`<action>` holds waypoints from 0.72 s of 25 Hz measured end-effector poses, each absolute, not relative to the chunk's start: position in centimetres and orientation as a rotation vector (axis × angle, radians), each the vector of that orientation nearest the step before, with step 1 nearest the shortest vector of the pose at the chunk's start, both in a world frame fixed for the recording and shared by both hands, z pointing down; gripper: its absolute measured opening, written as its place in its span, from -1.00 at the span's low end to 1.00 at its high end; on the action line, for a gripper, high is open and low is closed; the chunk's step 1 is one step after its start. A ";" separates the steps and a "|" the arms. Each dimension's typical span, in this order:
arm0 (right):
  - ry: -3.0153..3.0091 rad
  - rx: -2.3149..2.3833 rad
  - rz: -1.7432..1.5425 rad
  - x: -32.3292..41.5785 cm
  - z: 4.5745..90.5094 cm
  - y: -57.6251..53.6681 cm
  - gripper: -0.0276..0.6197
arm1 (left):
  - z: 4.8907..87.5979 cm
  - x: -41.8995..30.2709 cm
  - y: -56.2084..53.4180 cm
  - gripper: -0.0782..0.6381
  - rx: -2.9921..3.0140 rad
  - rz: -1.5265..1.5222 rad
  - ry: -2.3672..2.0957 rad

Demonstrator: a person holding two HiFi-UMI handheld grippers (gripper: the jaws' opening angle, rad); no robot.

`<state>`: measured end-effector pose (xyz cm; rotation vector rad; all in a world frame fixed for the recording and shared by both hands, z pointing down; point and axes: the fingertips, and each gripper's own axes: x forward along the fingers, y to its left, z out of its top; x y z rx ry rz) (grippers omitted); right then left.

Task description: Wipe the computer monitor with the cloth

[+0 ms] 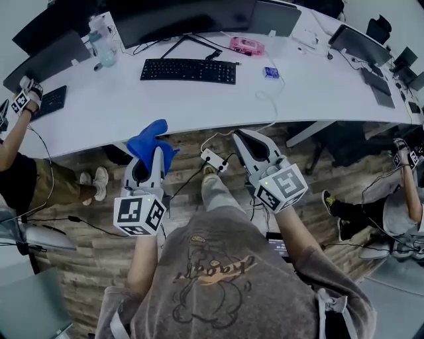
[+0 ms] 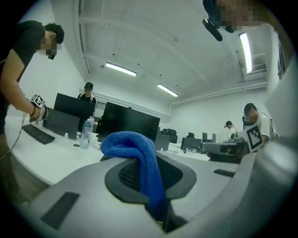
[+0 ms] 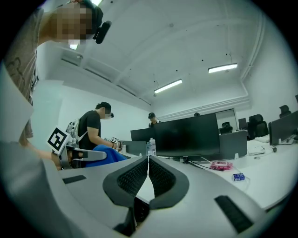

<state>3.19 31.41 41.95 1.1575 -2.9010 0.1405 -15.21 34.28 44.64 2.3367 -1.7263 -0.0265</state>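
Left gripper (image 1: 157, 152) is pinching the bright blue microfibre cloth (image 1: 150, 139), its folds bunched over the tips. So the pickup's done, but wiping hasn't begun: both grippers hang short of the white tabletop (image 1: 318, 86) edge, well apart from the wide black computer monitor (image 1: 185, 16) at its far side. Right gripper (image 1: 244, 134) is pressed together on nothing. Head view catches only the monitor's top from above, with the black keyboard (image 1: 189, 70) in front; the gripper views show its dark screen face, and the left one confirms cloth squeezed between the pads.
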 end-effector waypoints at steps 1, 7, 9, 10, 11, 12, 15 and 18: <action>-2.900 1.152 0.144 2.9 42.2 30.8 -0.84 | 44.7 -15.5 33.6 -0.65 2.333 -0.028 -1.728; -2.879 1.147 0.143 2.0 42.8 25.5 -0.84 | 44.5 -16.6 28.6 -0.65 2.313 -0.047 -1.721; -2.878 1.154 0.138 2.0 42.5 23.4 -0.84 | 44.3 -16.9 26.7 -0.65 2.312 -0.056 -1.720; -2.875 1.154 0.135 2.1 42.5 22.4 -0.84 | 44.2 -17.0 25.7 -0.65 2.310 -0.065 -1.721; -2.872 1.151 0.134 2.0 42.4 21.4 -0.84 | 44.1 -17.1 24.8 -0.65 2.305 -0.076 -1.720; -2.870 1.146 0.133 2.0 42.4 20.5 -0.84 | 44.0 -17.3 23.8 -0.65 2.298 -0.088 -1.718; -2.871 1.114 0.132 1.8 42.3 18.0 -0.84 | 44.0 -17.8 21.4 -0.65 2.264 -0.133 -1.711; -2.874 1.080 0.127 1.8 42.3 15.6 -0.84 | 44.1 -18.0 18.9 -0.65 2.230 -0.164 -1.722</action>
